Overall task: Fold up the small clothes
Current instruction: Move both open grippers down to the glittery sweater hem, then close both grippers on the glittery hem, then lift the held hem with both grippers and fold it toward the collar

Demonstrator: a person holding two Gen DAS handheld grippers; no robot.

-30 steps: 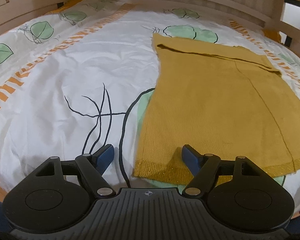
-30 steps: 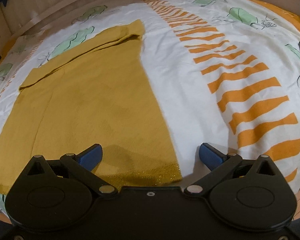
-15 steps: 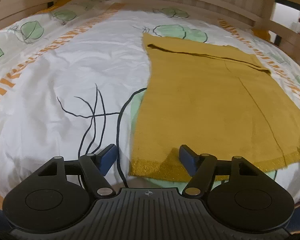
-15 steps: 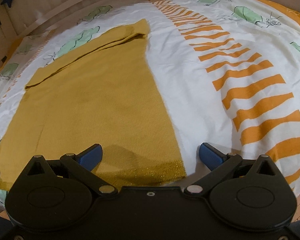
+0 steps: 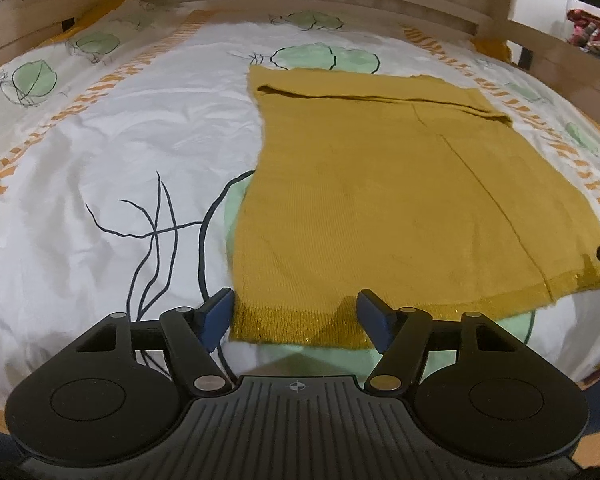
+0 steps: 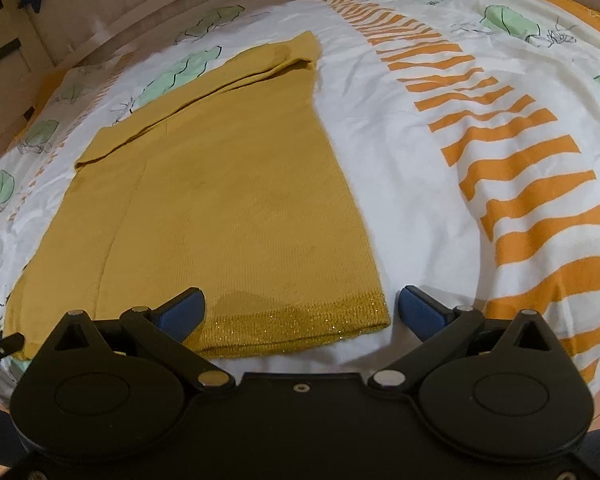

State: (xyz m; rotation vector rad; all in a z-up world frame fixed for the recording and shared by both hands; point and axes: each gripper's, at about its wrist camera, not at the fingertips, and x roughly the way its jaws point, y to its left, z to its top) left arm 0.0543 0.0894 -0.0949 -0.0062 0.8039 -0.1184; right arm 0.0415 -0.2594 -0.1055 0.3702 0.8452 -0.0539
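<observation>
Both spread grippers (image 5: 296,314) (image 6: 302,312) edged nearer mustard garment (image 5: 380,200) on leaf-print bedspread (image 5: 120,160)

Garment: mustard knit top (image 6: 228,200) lies flat on bed cover (image 6: 412,184).
Hem: glittery band, nearest the camera.
Right gripper (image 6: 300,312): jaws wide apart, straddling the hem's right corner.

The garment (image 5: 400,200) lies flat on the bedspread (image 5: 120,140), filling the frame's centre-right in the left view, centre-left in the right view.
</observation>
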